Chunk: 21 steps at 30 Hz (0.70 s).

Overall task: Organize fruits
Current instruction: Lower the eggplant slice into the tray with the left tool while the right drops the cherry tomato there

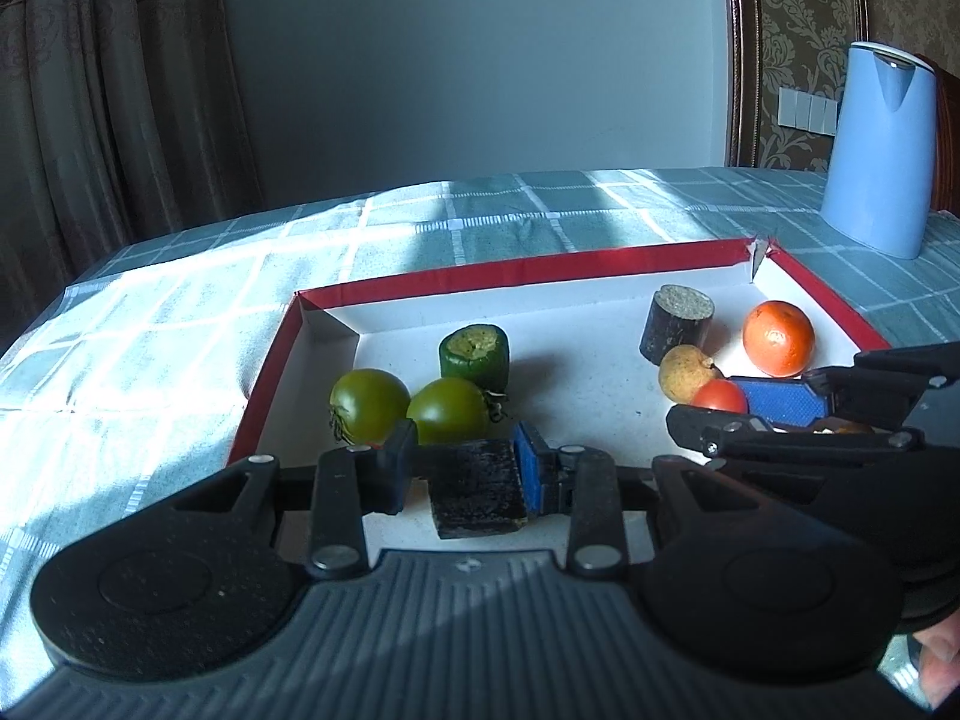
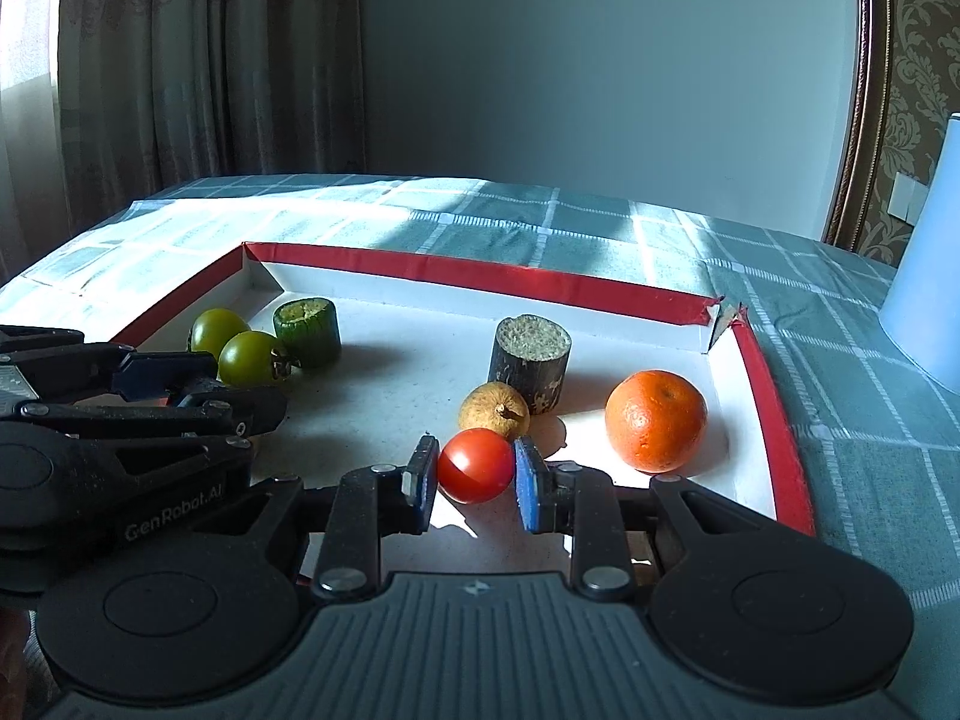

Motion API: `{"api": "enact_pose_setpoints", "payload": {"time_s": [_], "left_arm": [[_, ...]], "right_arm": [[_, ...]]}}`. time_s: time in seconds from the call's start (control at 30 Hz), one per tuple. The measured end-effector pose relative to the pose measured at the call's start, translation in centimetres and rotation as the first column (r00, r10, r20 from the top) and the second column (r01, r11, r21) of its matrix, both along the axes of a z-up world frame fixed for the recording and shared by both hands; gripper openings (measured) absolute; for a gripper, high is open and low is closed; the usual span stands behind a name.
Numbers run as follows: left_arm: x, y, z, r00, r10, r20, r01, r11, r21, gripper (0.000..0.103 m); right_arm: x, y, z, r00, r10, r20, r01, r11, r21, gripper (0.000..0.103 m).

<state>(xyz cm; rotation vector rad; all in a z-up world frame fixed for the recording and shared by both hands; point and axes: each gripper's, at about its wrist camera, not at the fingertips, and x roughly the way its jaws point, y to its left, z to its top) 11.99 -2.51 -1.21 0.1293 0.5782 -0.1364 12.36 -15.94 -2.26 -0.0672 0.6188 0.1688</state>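
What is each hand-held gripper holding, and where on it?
Left hand-held gripper clamps a dark cut cylinder piece across its sides. Right hand-held gripper brackets the red tomato at its sides; contact cannot be told.

red-rimmed white box (image 2: 774, 420), teal checked tablecloth (image 2: 600, 222), green tomatoes (image 2: 252, 357)

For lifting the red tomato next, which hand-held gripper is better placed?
The right hand-held gripper: its fingers already stand on both sides of the red tomato. The left hand-held gripper is busy holding a dark cylinder piece.

Both wrist views low, close, sharing tray (image 1: 600, 258)
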Motion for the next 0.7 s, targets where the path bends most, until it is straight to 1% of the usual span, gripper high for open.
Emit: {"api": "enact_pose_setpoints", "payload": {"time_s": [0.2, 0.47, 0.6, 0.7], "left_arm": [[0.2, 0.1, -0.1, 0.999, 0.039, 0.020, -0.039, 0.999, 0.005, 0.033], [0.2, -0.5, -0.4, 0.999, 0.035, 0.028, -0.036, 0.999, 0.041, 0.035], [0.1, -0.5, -0.4, 0.999, 0.030, 0.033, -0.032, 0.999, 0.043, 0.042], [0.0, -0.7, -0.4, 0.999, 0.023, 0.037, -0.025, 0.998, 0.052, 0.049]], "right_arm": [[1.1, -0.3, -0.2, 0.999, -0.032, -0.015, 0.032, 0.999, 0.004, 0.026], [1.6, -0.8, -0.3, 0.998, -0.053, -0.021, 0.053, 0.998, 0.016, 0.026], [1.6, -0.9, -0.3, 0.998, -0.053, -0.022, 0.054, 0.998, 0.021, 0.026], [1.6, -0.9, -0.2, 0.998, -0.059, -0.019, 0.059, 0.998, 0.016, 0.026]]}}
